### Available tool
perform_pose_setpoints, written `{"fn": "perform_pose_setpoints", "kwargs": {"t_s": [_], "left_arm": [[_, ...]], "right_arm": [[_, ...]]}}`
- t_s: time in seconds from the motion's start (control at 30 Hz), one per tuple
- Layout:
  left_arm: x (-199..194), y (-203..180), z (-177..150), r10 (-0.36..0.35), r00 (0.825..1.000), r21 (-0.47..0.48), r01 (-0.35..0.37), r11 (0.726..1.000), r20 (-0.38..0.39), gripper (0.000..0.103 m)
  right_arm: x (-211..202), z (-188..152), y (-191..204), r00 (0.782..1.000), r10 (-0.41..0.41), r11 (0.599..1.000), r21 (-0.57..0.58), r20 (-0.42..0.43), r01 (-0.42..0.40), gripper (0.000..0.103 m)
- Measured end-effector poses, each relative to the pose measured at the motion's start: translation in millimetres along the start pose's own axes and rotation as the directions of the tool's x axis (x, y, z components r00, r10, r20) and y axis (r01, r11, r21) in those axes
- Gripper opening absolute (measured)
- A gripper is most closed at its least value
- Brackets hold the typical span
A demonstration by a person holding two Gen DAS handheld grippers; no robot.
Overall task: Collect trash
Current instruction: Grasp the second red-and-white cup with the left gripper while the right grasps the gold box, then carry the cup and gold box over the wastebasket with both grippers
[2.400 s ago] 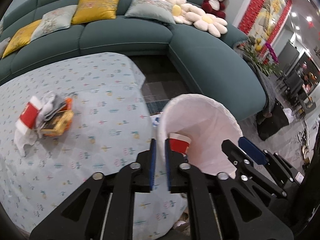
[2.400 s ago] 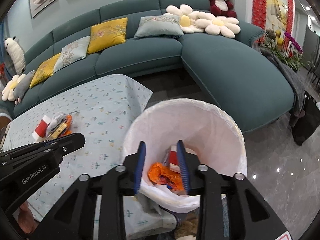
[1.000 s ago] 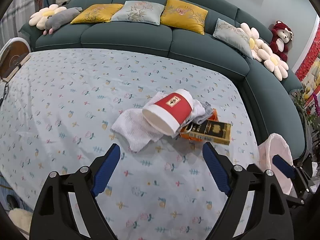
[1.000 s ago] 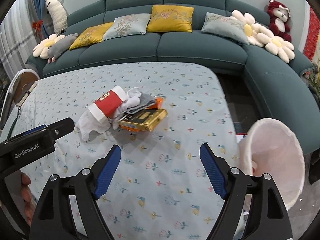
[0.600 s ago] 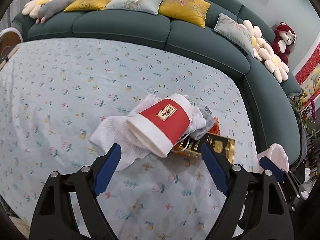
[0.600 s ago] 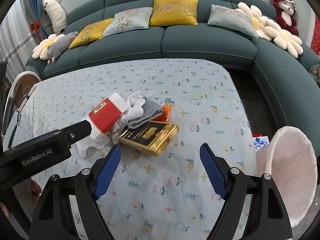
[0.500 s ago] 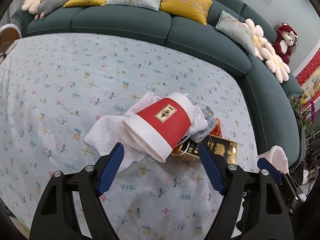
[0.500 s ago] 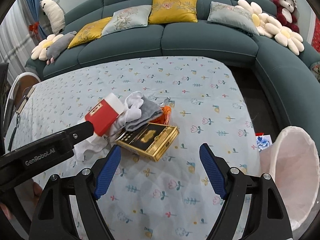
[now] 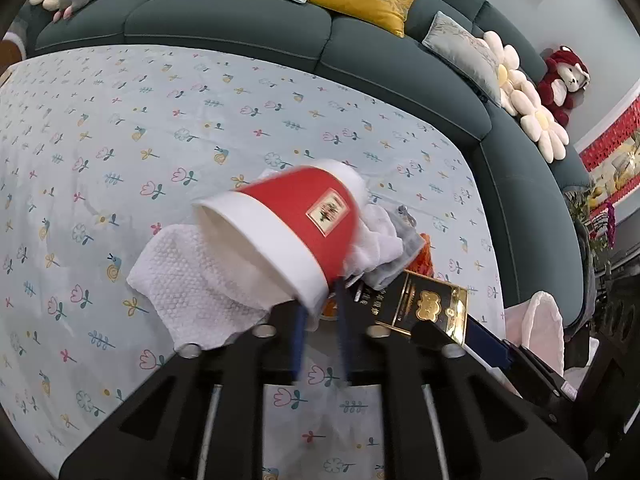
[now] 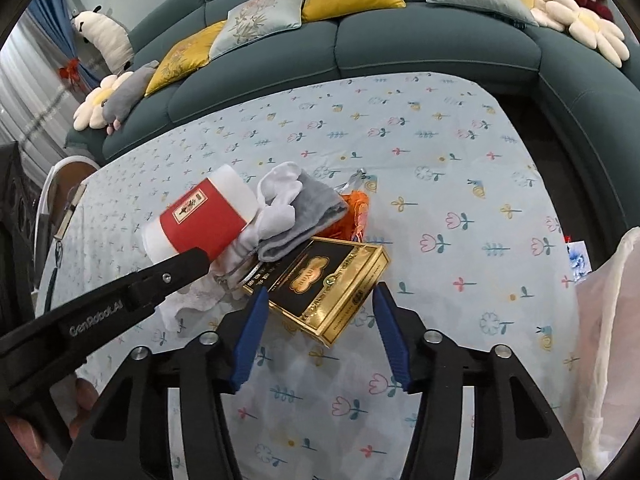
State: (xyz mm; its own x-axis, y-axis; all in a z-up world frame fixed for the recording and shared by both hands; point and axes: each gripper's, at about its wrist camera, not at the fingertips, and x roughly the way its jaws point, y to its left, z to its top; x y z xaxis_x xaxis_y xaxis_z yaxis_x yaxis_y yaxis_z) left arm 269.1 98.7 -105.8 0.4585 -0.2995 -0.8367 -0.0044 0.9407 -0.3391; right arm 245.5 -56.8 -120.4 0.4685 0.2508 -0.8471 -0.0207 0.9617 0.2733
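Floral tablecloth [image 10: 460,152]: left gripper [image 9: 320,322] has just closed, clamping the rim of a red-and-white paper cup [image 9: 288,232]; right gripper [image 10: 318,310], just narrowed but still apart, straddles a black-and-gold carton [image 10: 324,280] lying diagonally ahead.

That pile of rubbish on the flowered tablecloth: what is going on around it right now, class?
A person is clearing trash with a hand-held gripper in each hand. The left gripper has just been closing and is pinched on the rim of the red and white paper cup, which lies on a white paper towel. The right gripper has just been closing too, with the black and gold box between its fingers, not yet clearly clamped. A white-lined bin waits at the table's edge.
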Motion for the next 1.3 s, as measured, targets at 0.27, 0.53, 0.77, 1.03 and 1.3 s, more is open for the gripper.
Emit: {"fn": "perform_pose_setpoints", "kwargs": {"t_s": [0.27,0.53,0.77,1.03,1.3], "left_arm": [[-6.7,-4.7,-2.4,0.014,1.000,0.028,-0.014,1.000,0.015,0.004],[-26.0,-15.2,-5.8,0.010,0.999,0.044,-0.012,0.999,0.048,0.002],[-51.6,-37.2,-14.2,-0.017,0.996,0.072,0.011,0.997,0.083,0.002],[-78.1,-78.1,-29.4,-0.060,0.992,0.135,0.046,0.990,0.107,0.002],[-94.9,-133.8,-50.0,-0.108,0.988,0.227,0.081,0.971,0.111,0.002]], "right_arm": [[2.8,-4.0,-5.6,0.997,0.072,0.996,0.047,-0.011,-0.072,0.036],[-23.1,-5.9,-6.5,0.995,0.096,0.994,0.042,0.038,-0.098,0.017],[-57.4,-9.1,-9.6,0.991,0.094,0.995,0.036,0.092,-0.097,0.012],[-102.7,-19.4,-25.3,0.983,0.077,0.995,0.054,0.168,-0.087,0.012],[-150.4,-31.5,-58.6,0.971,0.027,0.995,0.092,0.237,-0.050,0.012]]}}
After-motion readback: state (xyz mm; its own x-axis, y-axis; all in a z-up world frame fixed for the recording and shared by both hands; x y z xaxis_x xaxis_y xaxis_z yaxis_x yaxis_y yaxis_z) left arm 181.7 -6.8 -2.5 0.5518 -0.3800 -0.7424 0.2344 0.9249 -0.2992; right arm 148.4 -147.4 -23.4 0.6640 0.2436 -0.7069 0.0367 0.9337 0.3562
